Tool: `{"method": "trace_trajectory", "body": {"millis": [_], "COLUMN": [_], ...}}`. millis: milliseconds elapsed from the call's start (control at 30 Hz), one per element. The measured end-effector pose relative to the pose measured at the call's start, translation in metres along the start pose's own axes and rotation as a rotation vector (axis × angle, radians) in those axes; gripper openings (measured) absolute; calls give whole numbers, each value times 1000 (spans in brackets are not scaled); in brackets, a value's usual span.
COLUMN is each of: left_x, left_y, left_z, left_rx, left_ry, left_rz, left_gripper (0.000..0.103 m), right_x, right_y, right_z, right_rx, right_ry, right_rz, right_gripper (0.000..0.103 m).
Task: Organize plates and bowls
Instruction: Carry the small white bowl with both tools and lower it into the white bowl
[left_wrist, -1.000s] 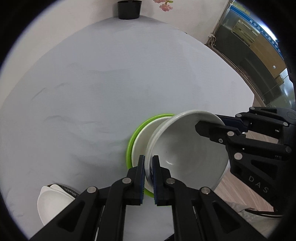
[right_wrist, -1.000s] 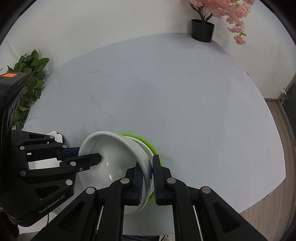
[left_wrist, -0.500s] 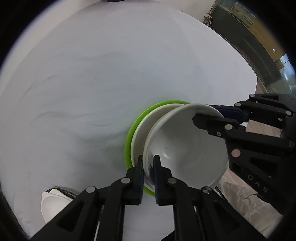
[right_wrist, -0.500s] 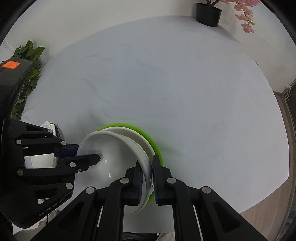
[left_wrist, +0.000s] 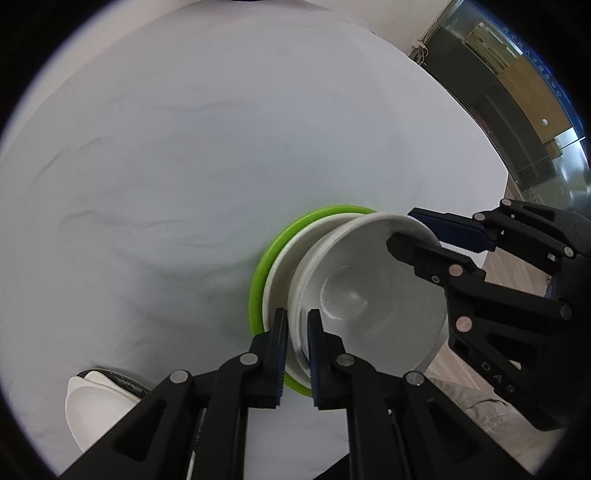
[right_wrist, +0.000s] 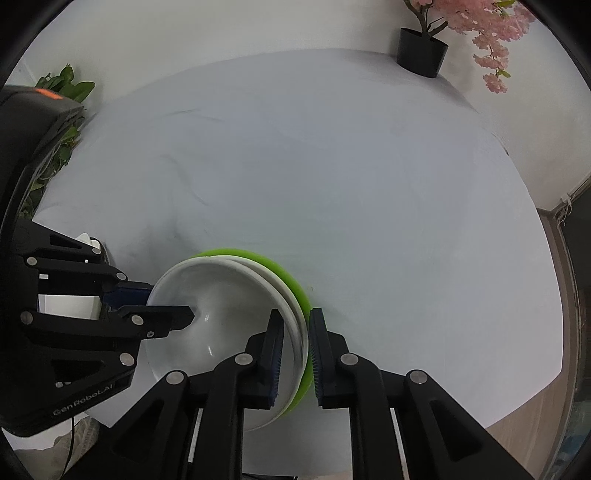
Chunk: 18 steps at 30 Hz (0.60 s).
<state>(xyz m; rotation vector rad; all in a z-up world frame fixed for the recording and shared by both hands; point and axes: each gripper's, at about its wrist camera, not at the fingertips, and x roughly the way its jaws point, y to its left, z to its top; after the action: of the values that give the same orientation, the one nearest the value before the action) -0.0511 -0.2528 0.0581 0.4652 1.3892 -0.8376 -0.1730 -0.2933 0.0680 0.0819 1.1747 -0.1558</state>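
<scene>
Bowl white, on white plate over green plate, between both claws | left claw narrowly closed on near rim | right claw straddling opposite rim, jaws just opening, small gap | bench cloth-covered | second white dish left of left claw | black flowerpot far beyond right claw

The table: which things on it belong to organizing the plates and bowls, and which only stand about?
Part of the job:
- white bowl
- white plate beneath it
- green plate at the bottom
- white dishes at the table edge

Standing about:
- black pot with pink blossoms
- green leafy plant
</scene>
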Motion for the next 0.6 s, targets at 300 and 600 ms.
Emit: {"method": "trace_trajectory", "body": {"millis": [300, 600], "left_x": [-6, -19], "left_y": [5, 13], "left_z": [-9, -19], "left_rx": [-17, -44], "left_ry": [-37, -96], "left_rz": [-13, -14], "left_gripper": [12, 16], "right_x": [-15, 0], "right_y": [-8, 3], "right_z": [-13, -11], "right_rx": [-15, -69], "right_ry": [-84, -78], "right_rz": [42, 28], "right_gripper": [12, 7]}}
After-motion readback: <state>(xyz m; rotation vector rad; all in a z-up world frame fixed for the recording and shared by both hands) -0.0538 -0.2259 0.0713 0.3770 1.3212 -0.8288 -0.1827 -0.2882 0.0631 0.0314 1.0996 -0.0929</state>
